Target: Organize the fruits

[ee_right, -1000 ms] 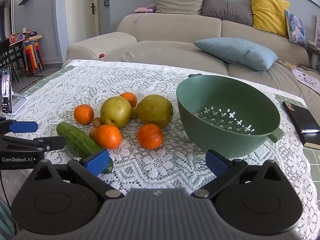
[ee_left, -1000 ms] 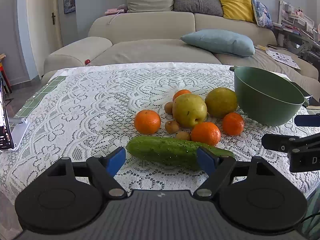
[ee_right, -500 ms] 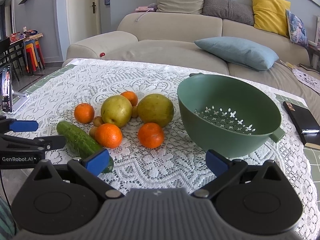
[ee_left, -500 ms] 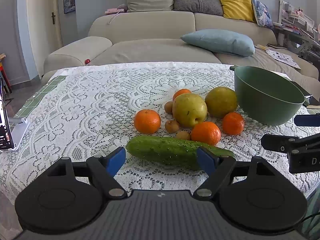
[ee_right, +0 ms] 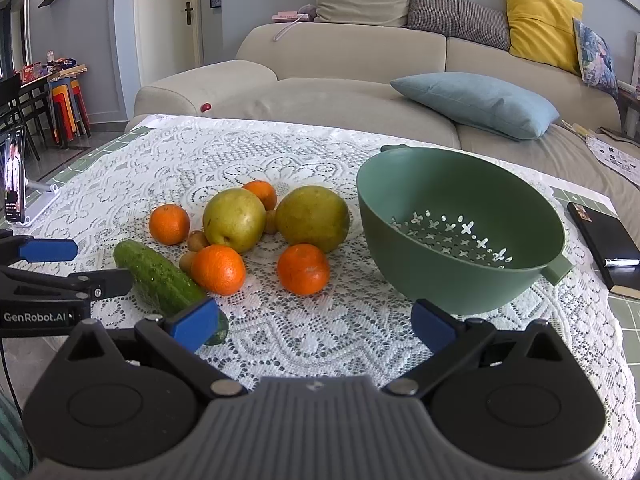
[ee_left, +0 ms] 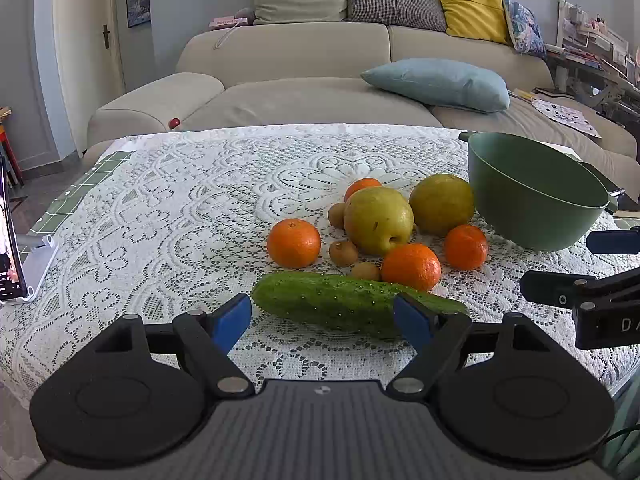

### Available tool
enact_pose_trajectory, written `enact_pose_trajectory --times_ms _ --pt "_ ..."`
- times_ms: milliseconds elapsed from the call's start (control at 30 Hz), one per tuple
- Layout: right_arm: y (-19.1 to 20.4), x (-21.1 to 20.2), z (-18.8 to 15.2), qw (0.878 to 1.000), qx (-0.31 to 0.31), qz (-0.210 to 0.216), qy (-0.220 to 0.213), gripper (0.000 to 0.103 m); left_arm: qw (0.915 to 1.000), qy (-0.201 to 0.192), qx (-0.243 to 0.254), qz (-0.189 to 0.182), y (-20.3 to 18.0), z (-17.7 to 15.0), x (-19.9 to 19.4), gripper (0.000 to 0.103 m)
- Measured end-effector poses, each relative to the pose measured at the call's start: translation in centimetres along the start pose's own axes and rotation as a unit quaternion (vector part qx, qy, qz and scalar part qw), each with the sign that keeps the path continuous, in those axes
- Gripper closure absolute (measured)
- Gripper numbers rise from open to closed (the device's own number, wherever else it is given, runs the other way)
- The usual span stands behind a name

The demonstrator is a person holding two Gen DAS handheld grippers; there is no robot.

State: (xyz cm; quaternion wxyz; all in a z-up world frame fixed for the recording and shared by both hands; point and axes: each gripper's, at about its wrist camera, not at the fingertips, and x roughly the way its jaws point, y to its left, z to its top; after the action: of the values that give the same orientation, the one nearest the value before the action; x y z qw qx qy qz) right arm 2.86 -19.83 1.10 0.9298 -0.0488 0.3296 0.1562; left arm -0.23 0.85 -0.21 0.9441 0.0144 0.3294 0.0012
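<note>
A cluster of fruit lies on the lace tablecloth (ee_left: 160, 216): several oranges, two yellow-green pears (ee_left: 378, 220) (ee_right: 312, 218) and small brown fruits. A green cucumber (ee_left: 344, 304) lies in front of them. An empty green colander (ee_right: 460, 224) stands to the right. My left gripper (ee_left: 323, 322) is open just short of the cucumber, its blue pads either side of it. My right gripper (ee_right: 314, 326) is open over bare cloth, between the cucumber's end and the colander.
A phone on a white stand (ee_left: 12, 248) sits at the table's left edge. A black notebook (ee_right: 604, 236) lies right of the colander. A beige sofa (ee_left: 304, 64) with cushions stands behind the table.
Both grippers have crept slightly forward toward the fruit. Nothing was taken hold of; the fruit and colander have not moved.
</note>
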Motion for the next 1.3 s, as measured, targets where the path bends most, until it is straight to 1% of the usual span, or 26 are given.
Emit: enact_pose_trajectory --times_ms 167,333,433,533,567,633,700,733,800,833,867,900,967,1067,1167,1300 --pt "0.0 0.1 -0.1 1.000 -0.001 0.004 -0.004 0.004 1.0000 0.001 0.000 0.000 0.0 0.0 0.0 0.008" --pt "0.0 0.1 -0.2 0.999 0.001 0.026 -0.034 0.004 0.9998 -0.001 -0.014 -0.014 0.6 0.2 0.0 0.009" --pt "0.1 -0.1 -0.3 0.998 -0.001 0.041 -0.057 0.004 0.9992 -0.006 -0.031 -0.025 1.1 0.4 0.1 0.014" --pt "0.5 0.1 0.0 0.997 -0.009 0.056 -0.061 0.004 0.9981 -0.014 -0.043 -0.041 1.4 0.9 0.1 0.018" --pt "0.5 0.1 0.2 0.996 -0.011 0.059 -0.062 0.004 0.9980 -0.016 -0.045 -0.042 1.4 1.0 0.2 0.020" --pt "0.5 0.2 0.4 0.996 -0.017 0.060 -0.069 0.004 0.9981 -0.016 -0.046 -0.037 1.3 1.5 0.4 0.020" --pt "0.5 0.6 0.6 0.996 -0.022 0.056 -0.067 0.005 0.9981 -0.016 -0.047 -0.036 1.2 1.8 0.7 0.020" --pt "0.5 1.0 0.8 0.996 -0.027 0.054 -0.064 0.006 0.9981 -0.017 -0.047 -0.037 1.1 2.1 0.9 0.020" --pt "0.3 1.6 1.1 0.997 -0.035 0.048 -0.056 0.015 0.9981 -0.023 -0.042 -0.039 0.7 2.6 1.1 0.021" --pt "0.2 2.1 1.3 0.997 -0.036 0.045 -0.048 0.017 0.9980 -0.028 -0.039 -0.042 0.5 2.8 1.2 0.021" --pt "0.0 2.5 1.4 0.998 -0.035 0.046 -0.039 0.021 0.9979 -0.030 -0.037 -0.044 0.3 3.1 1.2 0.021" --pt "-0.1 3.0 1.7 0.998 -0.036 0.050 -0.027 0.027 0.9977 -0.033 -0.033 -0.049 0.1 3.5 1.4 0.021" --pt "-0.1 3.8 2.2 0.997 -0.049 0.058 -0.014 0.033 0.9971 -0.034 -0.029 -0.061 -0.1 4.0 1.9 0.022" --pt "0.4 4.5 2.6 0.995 -0.074 0.065 -0.004 0.035 0.9965 -0.023 -0.036 -0.072 -0.3 4.6 2.9 0.022" --pt "0.8 4.7 2.9 0.993 -0.098 0.073 0.001 0.036 0.9963 -0.015 -0.040 -0.074 -0.5 4.9 3.6 0.022" --pt "0.8 5.0 3.6 0.987 -0.151 0.049 -0.003 0.038 0.9946 -0.005 -0.044 -0.094 -0.6 5.1 3.9 0.022"
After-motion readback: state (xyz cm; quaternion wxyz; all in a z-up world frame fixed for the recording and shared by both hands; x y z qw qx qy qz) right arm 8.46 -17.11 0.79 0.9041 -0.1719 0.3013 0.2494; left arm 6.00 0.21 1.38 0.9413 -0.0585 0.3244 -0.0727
